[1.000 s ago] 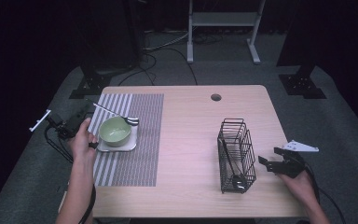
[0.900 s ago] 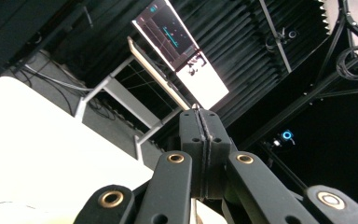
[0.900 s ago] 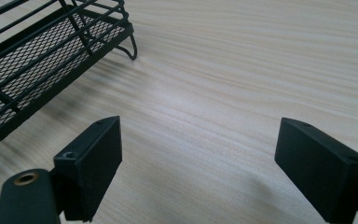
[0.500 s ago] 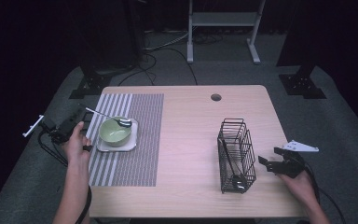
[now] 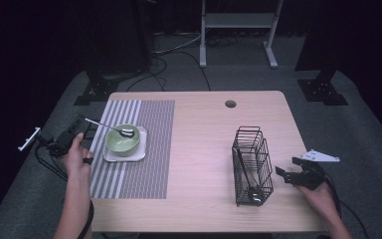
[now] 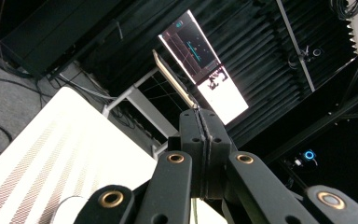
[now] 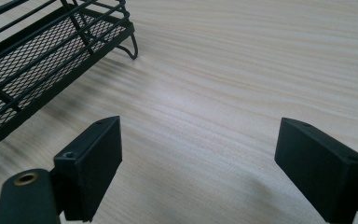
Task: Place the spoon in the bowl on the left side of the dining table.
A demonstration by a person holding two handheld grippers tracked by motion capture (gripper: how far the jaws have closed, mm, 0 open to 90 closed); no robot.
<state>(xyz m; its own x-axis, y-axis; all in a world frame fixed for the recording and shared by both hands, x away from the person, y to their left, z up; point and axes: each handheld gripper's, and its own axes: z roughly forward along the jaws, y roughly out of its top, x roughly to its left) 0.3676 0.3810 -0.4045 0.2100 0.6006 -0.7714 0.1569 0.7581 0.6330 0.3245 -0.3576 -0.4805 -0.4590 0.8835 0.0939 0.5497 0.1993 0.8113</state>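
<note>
Spoon (image 5: 110, 127) clamped by its handle end between the left gripper's (image 5: 78, 124) closed fingers (image 6: 191, 140), bowl end resting in the green bowl (image 5: 123, 140) on the striped mat (image 5: 144, 149); right gripper (image 5: 288, 175) fingers (image 7: 93, 163) apart over bare worktop (image 5: 204, 144), wire rack (image 5: 251, 164) just beyond.

Table (image 5: 199, 144): pale, matt wood grain. Basket (image 5: 251, 167): black wire with fine mesh floor. Placemat (image 5: 151, 149): woven, striped cloth. Bowl (image 5: 123, 141): glossy green glaze. Spoon (image 5: 110, 128): polished metal. Right claw (image 7: 198, 161): matt black plastic.
</note>
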